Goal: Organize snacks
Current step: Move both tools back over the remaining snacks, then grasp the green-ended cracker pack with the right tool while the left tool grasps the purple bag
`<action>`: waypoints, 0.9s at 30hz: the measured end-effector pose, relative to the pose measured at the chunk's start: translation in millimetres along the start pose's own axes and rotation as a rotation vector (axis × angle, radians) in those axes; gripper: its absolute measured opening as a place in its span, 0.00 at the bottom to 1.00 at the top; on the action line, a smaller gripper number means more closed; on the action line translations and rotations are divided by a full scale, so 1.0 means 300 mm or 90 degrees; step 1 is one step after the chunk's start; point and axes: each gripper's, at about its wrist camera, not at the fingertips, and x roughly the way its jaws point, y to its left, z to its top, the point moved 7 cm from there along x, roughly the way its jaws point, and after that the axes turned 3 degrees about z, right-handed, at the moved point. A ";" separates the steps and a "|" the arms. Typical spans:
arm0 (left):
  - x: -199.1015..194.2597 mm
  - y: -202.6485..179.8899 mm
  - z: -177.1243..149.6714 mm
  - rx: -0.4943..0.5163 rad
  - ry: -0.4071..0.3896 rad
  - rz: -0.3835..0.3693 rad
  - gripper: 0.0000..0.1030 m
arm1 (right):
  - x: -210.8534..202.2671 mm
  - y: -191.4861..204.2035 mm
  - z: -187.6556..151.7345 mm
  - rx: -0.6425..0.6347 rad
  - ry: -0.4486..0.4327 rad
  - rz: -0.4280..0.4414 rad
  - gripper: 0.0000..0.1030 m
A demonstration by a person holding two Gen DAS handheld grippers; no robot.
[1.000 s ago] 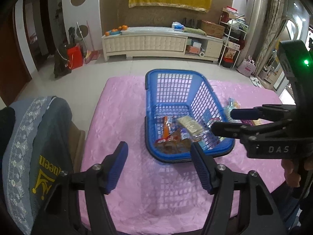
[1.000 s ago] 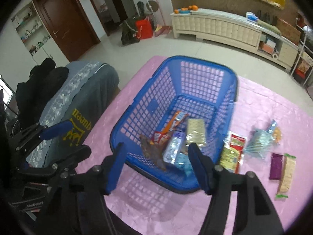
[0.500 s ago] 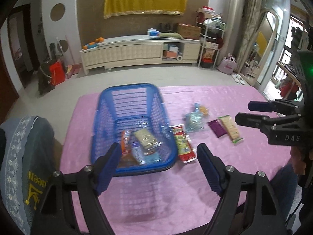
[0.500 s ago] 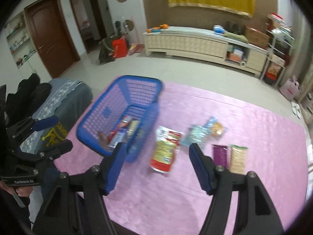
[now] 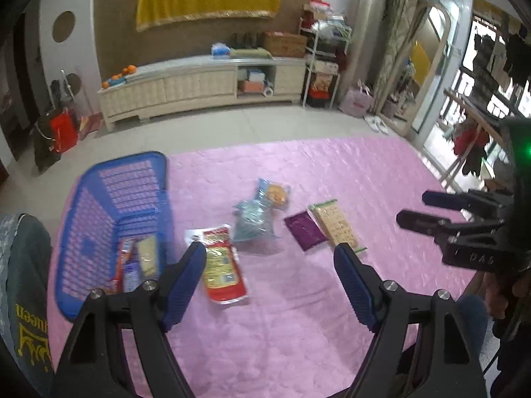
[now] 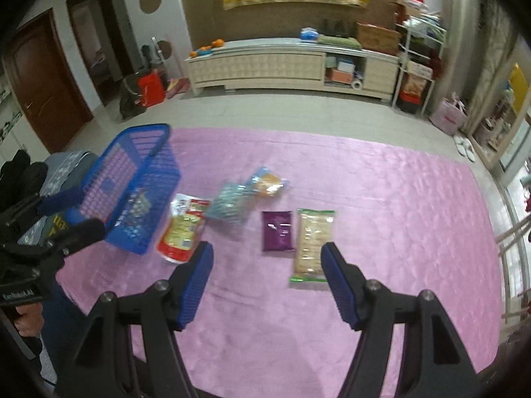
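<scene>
Pink-clothed table (image 6: 365, 199) in living room, blue basket (image 5: 99, 199), loose snack packets (image 6: 312, 242), both grippers (image 5: 268, 265) (image 6: 265, 265) spread, empty

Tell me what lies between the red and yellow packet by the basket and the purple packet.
In the right wrist view, a clear bluish bag lies between the red and yellow packet and the purple packet, set a little farther back; an orange snack sits at its far end.

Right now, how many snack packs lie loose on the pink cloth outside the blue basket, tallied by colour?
Red and yellow pack: 1
Clear bluish bag: 1
Clear bag with orange contents: 1
Purple pack: 1
Pale cracker pack: 1
Total: 5
</scene>
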 end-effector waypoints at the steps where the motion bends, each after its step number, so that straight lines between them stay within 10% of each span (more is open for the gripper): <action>1: 0.026 -0.020 -0.002 0.003 0.009 -0.001 0.75 | 0.005 -0.025 -0.004 0.006 0.000 -0.003 0.70; 27: 0.581 -0.078 -0.155 -0.053 0.200 0.032 0.75 | 0.570 -0.295 -0.161 0.049 0.166 0.011 0.77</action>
